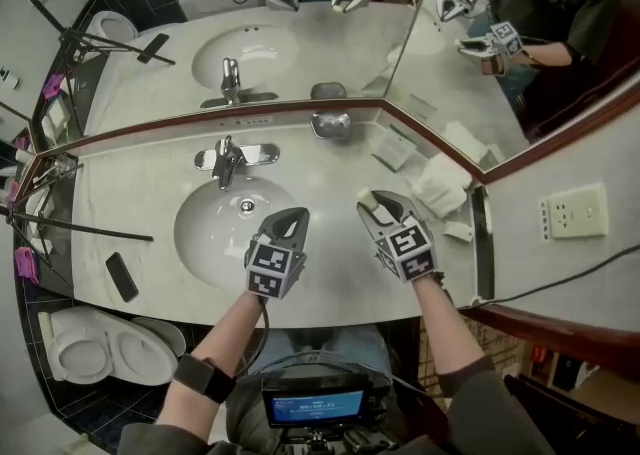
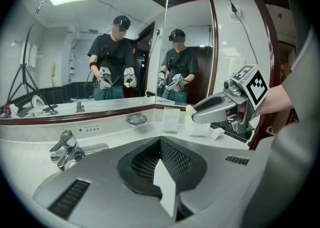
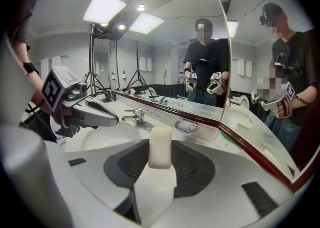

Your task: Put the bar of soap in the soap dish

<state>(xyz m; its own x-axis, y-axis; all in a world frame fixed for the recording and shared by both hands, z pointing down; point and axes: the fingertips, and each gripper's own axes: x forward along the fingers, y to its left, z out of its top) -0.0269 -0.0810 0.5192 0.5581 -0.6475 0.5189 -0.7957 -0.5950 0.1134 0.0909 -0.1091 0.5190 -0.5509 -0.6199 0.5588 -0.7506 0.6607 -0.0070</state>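
Status: pickup done, placement not done.

- The bar of soap [image 3: 160,148] is held upright between the jaws of the right gripper [image 1: 380,205]. The jaws are partly open and pressed against the bar's two sides. In the head view the bar's pale end is seen at the jaw tips.
- The bar is carried clear of the counter [image 1: 330,278], to the right of the sink [image 1: 200,243] and well apart from the soap dish [image 1: 331,125].
- The soap dish is set at the back of the counter, under the mirror's edge and just right of the faucet [image 1: 228,158]. No soap is seen in it from any view.
- The left gripper [image 1: 292,218] is held over the front rim of the sink. Its jaws are fully closed and nothing is between them.

Judged remaining:
- The bar has to be carried forward and a little left to the dish.
- It has to be lowered in, probably laid flat rather than on end.
- The jaws then have to be opened.

Roughly half the task is judged complete. The left gripper appears not to be needed.
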